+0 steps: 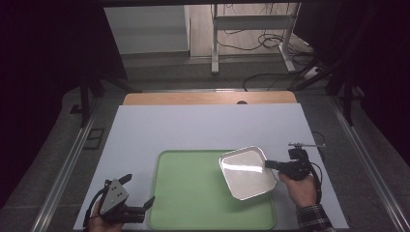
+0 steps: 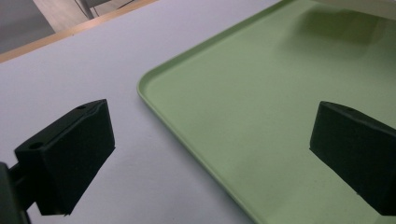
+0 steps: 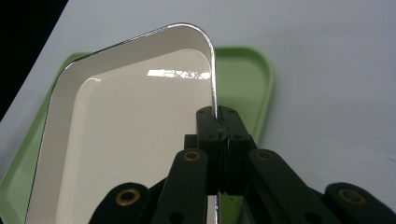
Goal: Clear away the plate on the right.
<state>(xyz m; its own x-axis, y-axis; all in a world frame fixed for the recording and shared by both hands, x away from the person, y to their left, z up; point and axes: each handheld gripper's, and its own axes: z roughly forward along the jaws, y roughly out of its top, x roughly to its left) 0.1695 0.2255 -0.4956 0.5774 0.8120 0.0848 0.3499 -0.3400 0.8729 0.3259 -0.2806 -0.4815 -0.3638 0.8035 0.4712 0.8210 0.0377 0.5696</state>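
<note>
From the high view, the right hand-held gripper (image 1: pixel 269 164) is clamped onto the right-hand rim of a shiny white tray (image 1: pixel 246 173), which sits over the right part of the green tray (image 1: pixel 193 193). The white tray is roughly square with rounded corners, turned a bit so one corner points toward the far side of the table (image 1: pixel 203 125), and its open face looks up at the camera with a glare stripe across it. It overhangs the green tray's right edge a little. Loads of bare table beyond and to the left, and the green tray's left half is free. The left hand-held gripper (image 1: pixel 138 193) sits at the near left, just off the green tray's left edge, jaws spread with nothing between them.

Left gripper view: both black jaws stand wide apart, one over the table (image 2: pixel 93 70), one over the green tray (image 2: pixel 243 116), whose rounded corner and raised lip run diagonally between them. A sliver of the white tray (image 2: pixel 364 5) peeks in top right.

Right gripper view: here the pinch is obvious, the right hand-held gripper (image 3: pixel 217 116) closed on the thin chrome-looking rim of the white tray (image 3: pixel 121 130), right by a rounded corner. The tray looks tilted, its inside turned to the left. The green tray (image 3: pixel 252 79) shows behind it.
</note>
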